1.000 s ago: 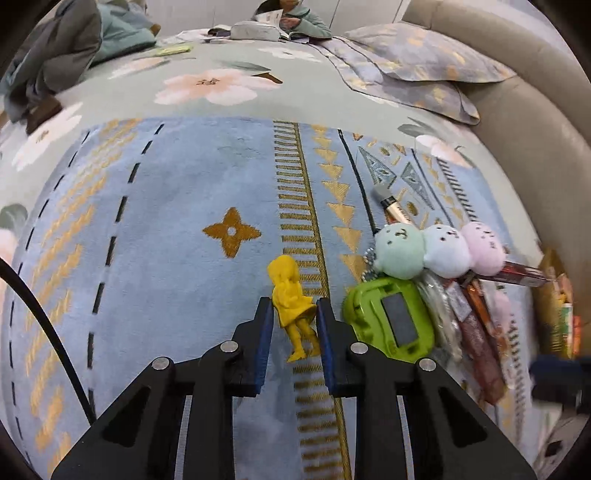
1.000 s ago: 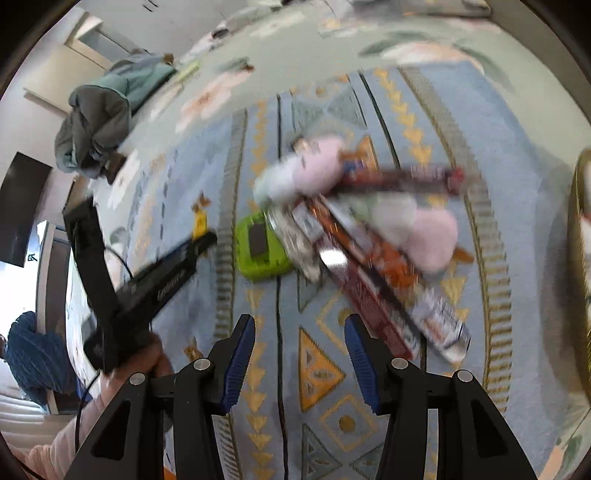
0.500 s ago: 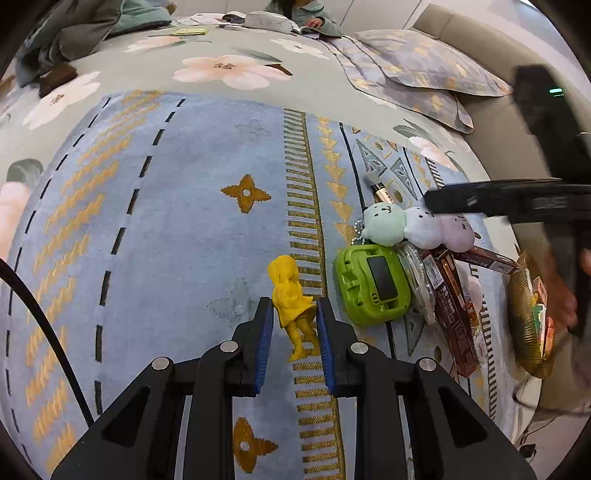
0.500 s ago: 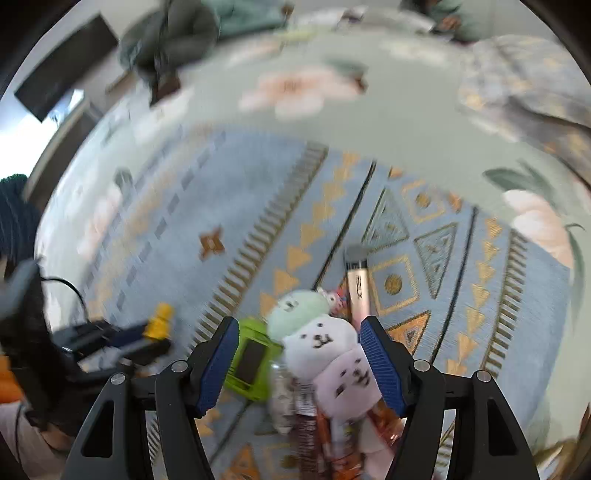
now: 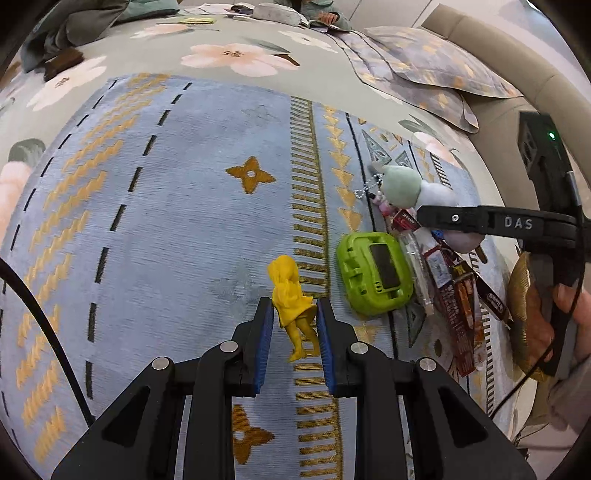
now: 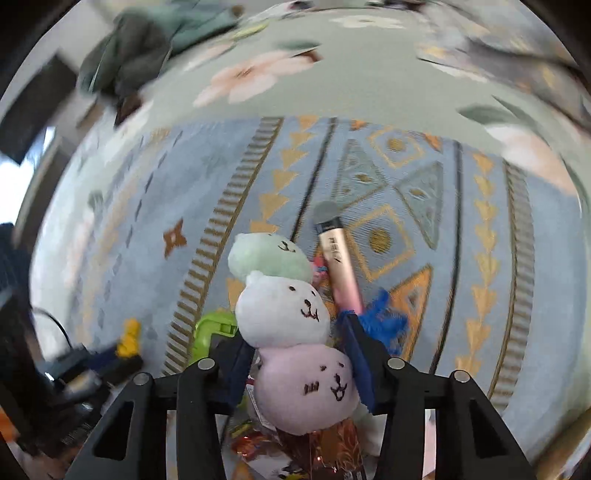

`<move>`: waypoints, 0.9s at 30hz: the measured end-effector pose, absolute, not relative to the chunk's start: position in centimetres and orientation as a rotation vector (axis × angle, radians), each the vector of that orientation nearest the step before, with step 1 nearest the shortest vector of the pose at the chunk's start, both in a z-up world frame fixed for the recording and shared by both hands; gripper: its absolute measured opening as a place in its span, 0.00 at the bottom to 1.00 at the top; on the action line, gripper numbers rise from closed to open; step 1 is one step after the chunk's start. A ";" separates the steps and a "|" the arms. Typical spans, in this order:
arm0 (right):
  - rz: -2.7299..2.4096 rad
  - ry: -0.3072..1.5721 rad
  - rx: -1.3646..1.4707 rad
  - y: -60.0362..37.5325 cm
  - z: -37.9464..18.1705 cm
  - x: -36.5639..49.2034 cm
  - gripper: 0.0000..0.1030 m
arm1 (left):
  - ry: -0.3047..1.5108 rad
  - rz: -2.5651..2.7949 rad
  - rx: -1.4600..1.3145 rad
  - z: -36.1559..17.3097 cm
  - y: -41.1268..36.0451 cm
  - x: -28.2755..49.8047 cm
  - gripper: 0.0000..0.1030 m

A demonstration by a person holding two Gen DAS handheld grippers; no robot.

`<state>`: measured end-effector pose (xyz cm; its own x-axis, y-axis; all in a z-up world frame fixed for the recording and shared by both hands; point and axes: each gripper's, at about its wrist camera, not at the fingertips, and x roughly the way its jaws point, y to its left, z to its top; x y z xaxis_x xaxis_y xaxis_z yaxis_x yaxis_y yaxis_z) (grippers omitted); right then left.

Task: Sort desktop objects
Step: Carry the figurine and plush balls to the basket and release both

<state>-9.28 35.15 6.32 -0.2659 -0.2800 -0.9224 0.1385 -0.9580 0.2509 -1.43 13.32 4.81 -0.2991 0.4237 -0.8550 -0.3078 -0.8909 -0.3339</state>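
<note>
A small yellow figurine [image 5: 284,273] stands between the blue pads of my left gripper [image 5: 293,302], which is shut on its lower body just above the blue patterned rug [image 5: 166,221]. A plush toy of three balls, green, white and pink [image 6: 284,314], lies on a heap of snack packets [image 5: 454,291]. My right gripper [image 6: 295,336] straddles its white and pink balls. Its jaws are closing and the pads touch the plush on both sides. In the left wrist view one finger [image 5: 480,221] of the right gripper lies across the plush [image 5: 402,184].
A lime green device [image 5: 373,273] lies beside the packets, close to the figurine. A pink and gold stick [image 6: 338,258] rests behind the plush. A gold bag [image 5: 524,314] and a person's hand [image 5: 569,306] are at the right. A pillow [image 5: 424,70] and a heap of clothes [image 5: 74,26] lie farther back.
My right gripper swung over the heap, widened, then came down around the plush toy and narrowed on it. The left gripper kept the yellow figurine and drifted slightly.
</note>
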 end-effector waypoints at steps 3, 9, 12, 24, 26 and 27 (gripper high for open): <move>-2.355 -0.322 1.647 36.8 8.3 -8.1 0.42 | -0.141 2.208 -1.486 5.4 14.1 -1.2 0.20; -2.439 -0.453 1.552 38.5 12.4 -4.4 0.42 | -0.114 2.186 -1.431 7.4 16.6 0.0 0.20; -2.447 -0.517 1.553 39.3 13.3 -1.7 0.42 | -0.105 2.164 -1.406 8.5 18.2 1.0 0.20; -2.420 -0.867 1.638 47.5 14.3 9.8 0.42 | -0.076 1.986 -1.291 13.3 28.5 6.9 0.20; -2.452 -0.909 1.632 49.5 15.0 11.3 0.42 | -0.063 1.959 -1.267 14.0 30.5 7.8 0.20; -2.470 -0.918 1.629 50.3 15.3 11.8 0.42 | -0.060 1.944 -1.255 14.3 31.6 8.2 0.20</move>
